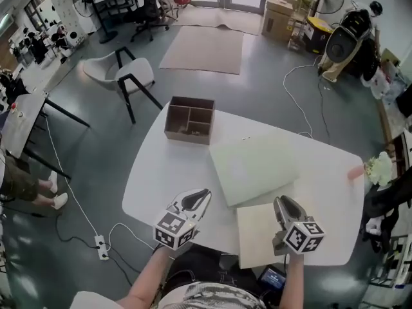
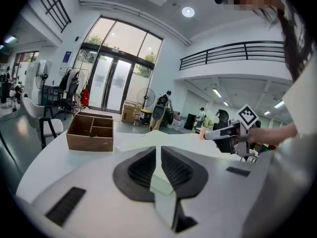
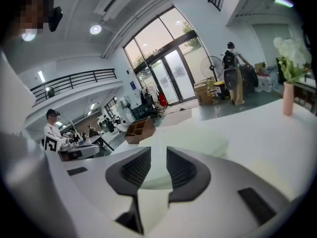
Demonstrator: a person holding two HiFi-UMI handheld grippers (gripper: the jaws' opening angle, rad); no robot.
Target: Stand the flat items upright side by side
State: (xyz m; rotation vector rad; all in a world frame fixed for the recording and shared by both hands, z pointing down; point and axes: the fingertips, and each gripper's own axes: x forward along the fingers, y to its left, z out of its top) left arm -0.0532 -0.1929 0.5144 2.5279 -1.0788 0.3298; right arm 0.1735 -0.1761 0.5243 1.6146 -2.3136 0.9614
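Note:
Two flat boards lie on the white table (image 1: pixel 161 172): a pale green board (image 1: pixel 254 166) in the middle and a cream board (image 1: pixel 261 234) at the near edge, partly tucked under it. My left gripper (image 1: pixel 199 198) hovers just left of the green board's near corner, jaws shut with nothing in them (image 2: pixel 158 150). My right gripper (image 1: pixel 283 206) hangs over the cream board, pointing at the green board (image 3: pixel 198 145). Its jaws (image 3: pixel 158 150) stand slightly open and hold nothing. A compartmented brown wooden box (image 1: pixel 190 120) stands at the table's far left edge.
A pink vase with white flowers (image 1: pixel 355 172) stands at the table's right edge. A white chair (image 1: pixel 122 73) is on the floor beyond the box. Cables and a power strip (image 1: pixel 101 246) lie on the floor to the left.

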